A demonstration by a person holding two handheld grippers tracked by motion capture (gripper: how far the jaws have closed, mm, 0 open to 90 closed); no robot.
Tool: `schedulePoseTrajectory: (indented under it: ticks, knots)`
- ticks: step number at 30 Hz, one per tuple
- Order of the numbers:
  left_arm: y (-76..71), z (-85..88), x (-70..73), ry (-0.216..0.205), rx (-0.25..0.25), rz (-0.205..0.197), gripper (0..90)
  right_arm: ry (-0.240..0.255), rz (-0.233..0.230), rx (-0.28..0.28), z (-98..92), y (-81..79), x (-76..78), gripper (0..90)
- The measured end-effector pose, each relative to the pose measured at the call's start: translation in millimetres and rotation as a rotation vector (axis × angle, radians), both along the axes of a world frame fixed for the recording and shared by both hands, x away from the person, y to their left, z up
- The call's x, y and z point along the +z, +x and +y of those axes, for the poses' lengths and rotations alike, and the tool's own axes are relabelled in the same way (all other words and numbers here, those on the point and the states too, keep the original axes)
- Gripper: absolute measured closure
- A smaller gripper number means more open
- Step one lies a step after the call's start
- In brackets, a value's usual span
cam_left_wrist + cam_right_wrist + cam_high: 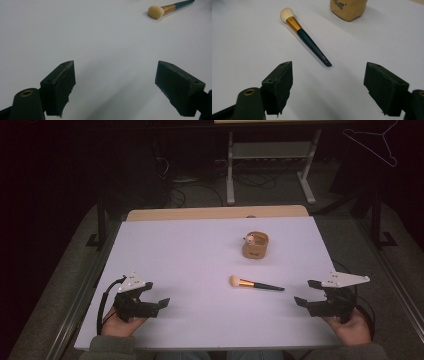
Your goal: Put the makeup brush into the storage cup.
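Hand-held gripper [328, 87] open, tan cup [255, 246] — small figure [249, 239] inside

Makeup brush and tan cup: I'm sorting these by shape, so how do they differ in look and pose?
The makeup brush is long, thin and lies flat; the tan cup is short, wide and stands upright. The brush has a dark handle, gold band and cream tip; the cup is plain tan with dark lettering. Both rest untouched on the white table.
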State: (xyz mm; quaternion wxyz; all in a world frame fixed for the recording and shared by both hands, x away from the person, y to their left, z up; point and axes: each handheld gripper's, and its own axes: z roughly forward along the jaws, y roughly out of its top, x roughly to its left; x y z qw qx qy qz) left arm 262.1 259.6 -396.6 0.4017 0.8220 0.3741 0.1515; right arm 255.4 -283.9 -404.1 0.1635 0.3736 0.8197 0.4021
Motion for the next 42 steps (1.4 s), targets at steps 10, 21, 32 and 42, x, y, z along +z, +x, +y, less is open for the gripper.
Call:
schedulePoseTrajectory:
  ticks: [10, 21, 32, 42]
  knots:
    - [0.0, -0.2, 0.2, -0.001, -0.001, -0.001, 16.4, 0.003, 0.003, 0.005, 0.1, 0.5, 0.3, 21.6]
    - [-0.4, 0.5, 0.0, -0.004, 0.005, 0.004, 16.4, 0.009, 0.012, 0.018, 2.9, 3.8, 3.8, 19.4]
    - [0.4, 0.4, 0.3, 0.002, -0.004, 0.003, 16.4, -0.047, 0.028, 0.083, 16.7, 32.0, 27.1, 18.2]
    - [0.6, 0.6, 0.1, -0.002, -0.006, 0.003, 16.4, -0.136, 0.059, 0.181, 47.5, 62.7, 42.4, 19.9]
